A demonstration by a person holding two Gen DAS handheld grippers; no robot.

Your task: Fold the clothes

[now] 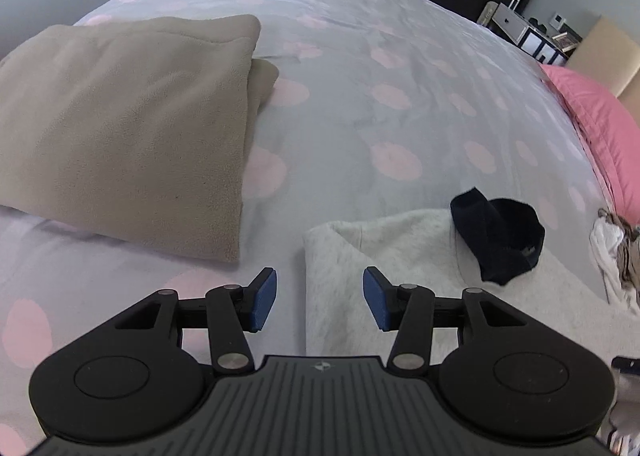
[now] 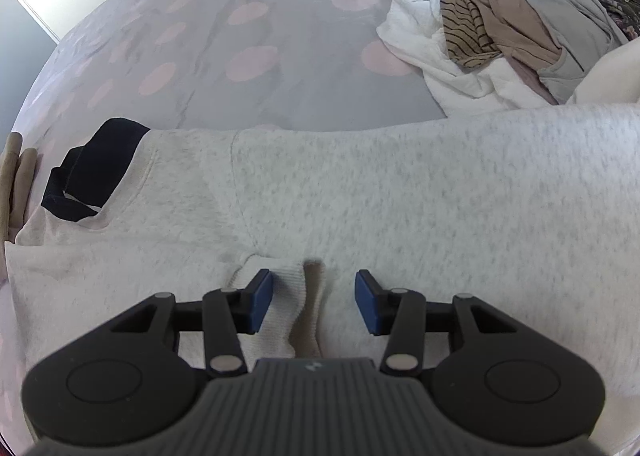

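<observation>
Spread across the bed, a grey duvet (image 1: 360, 95) with pink dots is carrying all the laundry. Only the left wrist view is showing the folded beige fleece (image 1: 120, 127) lying ahead and to the left of the left hand-held gripper (image 1: 320, 298), plus a pink pillow (image 1: 600, 127) far off to its right. Only the right wrist view is showing the unsorted clothes pile (image 2: 500, 23) ahead and to the right of the right hand-held gripper (image 2: 314, 302). Both views are showing the light grey sweatshirt (image 2: 360, 195) with a black garment (image 2: 92, 175) resting on it. The left hand-held gripper is hovering with jaws apart, gripping nothing, over the sweatshirt's edge. The right hand-held gripper is likewise spread wide, its 2 fingers straddling a ribbed cuff (image 2: 292, 304) of the sweatshirt lying directly beneath.
</observation>
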